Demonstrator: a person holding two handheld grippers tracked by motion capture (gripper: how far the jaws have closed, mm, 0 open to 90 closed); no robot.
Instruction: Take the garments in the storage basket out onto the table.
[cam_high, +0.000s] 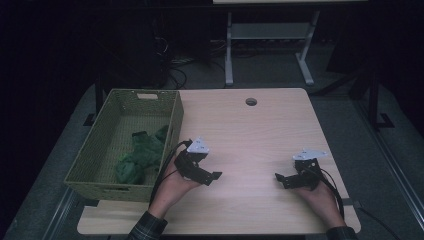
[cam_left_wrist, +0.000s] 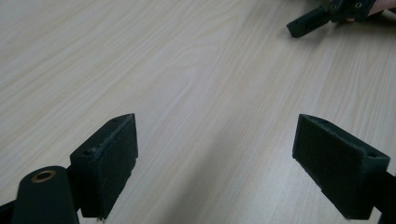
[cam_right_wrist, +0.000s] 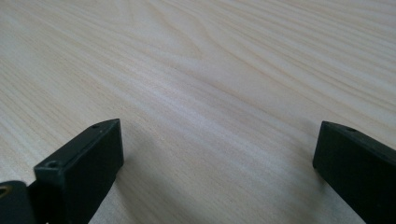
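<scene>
both claws spread and empty over the bare desk, green cloth in the basket.

we see a woven green basket (cam_high: 100, 150) at the left edge of the desk (cam_high: 250, 135), its long axis running away from us; inside it lies a crumpled green cloth (cam_high: 140, 157), bunched toward the near right side, and we cannot tell which way it points. no writing is readable. our left claw (cam_high: 212, 177) hovers just right of the basket with jaws wide apart, holding nothing; our right claw (cam_high: 281, 179) sits well apart, also spread and empty, the two tips facing each other.
</scene>
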